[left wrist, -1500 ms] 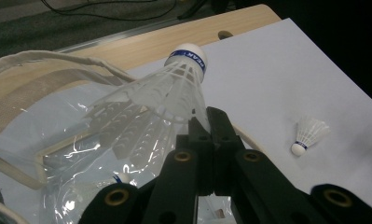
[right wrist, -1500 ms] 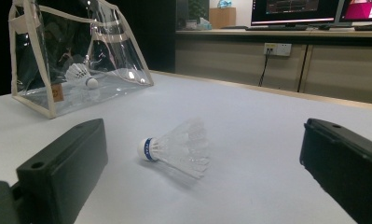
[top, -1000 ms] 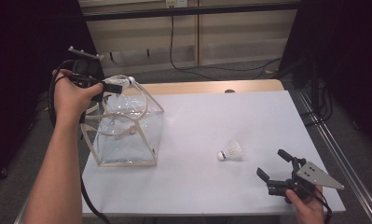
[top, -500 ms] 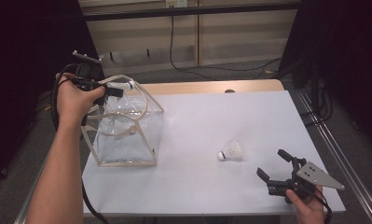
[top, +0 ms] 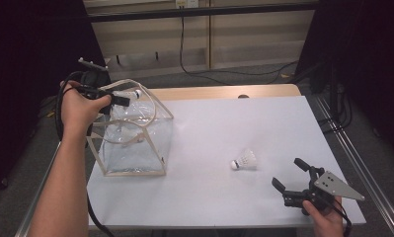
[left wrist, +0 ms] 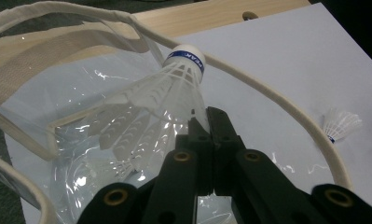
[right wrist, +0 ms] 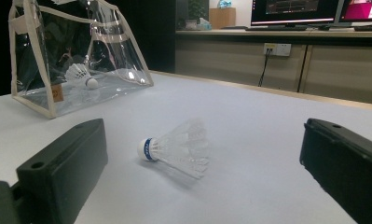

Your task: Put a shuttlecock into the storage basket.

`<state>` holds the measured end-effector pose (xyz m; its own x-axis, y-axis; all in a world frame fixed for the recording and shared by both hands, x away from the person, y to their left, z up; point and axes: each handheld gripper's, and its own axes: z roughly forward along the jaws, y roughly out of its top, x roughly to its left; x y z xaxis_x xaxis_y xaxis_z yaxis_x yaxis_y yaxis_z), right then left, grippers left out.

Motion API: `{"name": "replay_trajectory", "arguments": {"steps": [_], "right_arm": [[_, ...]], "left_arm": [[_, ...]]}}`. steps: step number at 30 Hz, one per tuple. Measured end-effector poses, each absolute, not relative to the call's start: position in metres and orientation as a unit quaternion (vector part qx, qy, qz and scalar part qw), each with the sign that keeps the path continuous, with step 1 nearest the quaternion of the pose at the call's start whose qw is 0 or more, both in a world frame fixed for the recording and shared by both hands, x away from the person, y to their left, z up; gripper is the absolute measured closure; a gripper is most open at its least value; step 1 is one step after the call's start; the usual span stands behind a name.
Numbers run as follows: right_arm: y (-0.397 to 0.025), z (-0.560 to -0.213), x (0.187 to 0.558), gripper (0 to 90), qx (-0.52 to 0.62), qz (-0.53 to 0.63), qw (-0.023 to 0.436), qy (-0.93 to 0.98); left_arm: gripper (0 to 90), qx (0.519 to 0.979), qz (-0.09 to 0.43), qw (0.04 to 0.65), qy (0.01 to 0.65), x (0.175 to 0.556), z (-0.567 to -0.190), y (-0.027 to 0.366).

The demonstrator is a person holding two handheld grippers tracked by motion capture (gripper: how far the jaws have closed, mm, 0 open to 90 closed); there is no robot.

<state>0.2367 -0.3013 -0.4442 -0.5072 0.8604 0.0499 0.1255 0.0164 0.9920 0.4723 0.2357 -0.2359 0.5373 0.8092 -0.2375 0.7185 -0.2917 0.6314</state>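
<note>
My left gripper (top: 123, 100) is shut on a white shuttlecock (left wrist: 167, 88) by its feather skirt, holding it just above the open top of a clear plastic bag (top: 135, 140) with cream trim. Through the bag wall, another shuttlecock (right wrist: 81, 74) shows on the bag's floor. A third shuttlecock (top: 245, 160) lies on its side on the white table, cork pointing left. My right gripper (top: 292, 177) stands open near the table's front right, a short way from that shuttlecock (right wrist: 176, 145), jaws wide apart.
The white table (top: 263, 123) has a wooden strip along its far edge. Cream handles (left wrist: 58, 18) loop over the bag's mouth. Cabinets and cables (top: 184, 44) lie beyond the table. Monitors (right wrist: 295, 9) stand on a far counter.
My left hand has shifted slightly left and down with the shuttlecock over the bag. The right gripper and the loose shuttlecock have stayed put.
</note>
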Motion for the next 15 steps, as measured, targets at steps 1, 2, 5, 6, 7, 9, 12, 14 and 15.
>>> {"name": "replay_trajectory", "arguments": {"steps": [1,2,5,6,7,9,12,14,15], "right_arm": [[-0.3013,-0.4442,0.2367,0.8,0.385,0.586,0.313,0.640],[-0.3011,-0.4442,0.2367,0.8,0.384,0.587,0.313,0.640],[-0.3009,-0.4442,0.2368,0.8,0.383,0.587,0.314,0.640],[-0.3010,-0.4441,0.2366,0.8,0.384,0.587,0.313,0.640],[-0.3012,-0.4442,0.2367,0.8,0.383,0.587,0.314,0.640],[-0.3013,-0.4442,0.2367,0.8,0.384,0.587,0.313,0.640],[-0.3011,-0.4442,0.2368,0.8,0.384,0.587,0.313,0.640],[-0.3010,-0.4442,0.2368,0.8,0.384,0.587,0.313,0.640],[-0.3011,-0.4442,0.2367,0.8,0.385,0.587,0.313,0.640]], "left_arm": [[89.6,0.801,0.064,0.356,0.478,0.4723,-0.2363,0.2356],[89.6,0.800,0.065,0.356,0.478,0.4723,-0.2368,0.2352],[89.5,0.800,0.063,0.357,0.478,0.4726,-0.2379,0.2342],[89.5,0.802,0.062,0.355,0.476,0.4728,-0.2384,0.2340],[89.5,0.801,0.062,0.356,0.477,0.4730,-0.2389,0.2335],[89.5,0.803,0.061,0.354,0.476,0.4734,-0.2400,0.2327],[89.5,0.802,0.060,0.354,0.477,0.4739,-0.2420,0.2313],[89.5,0.806,0.056,0.350,0.474,0.4744,-0.2428,0.2314],[89.4,0.805,0.057,0.351,0.475,0.4744,-0.2435,0.2310]]}}
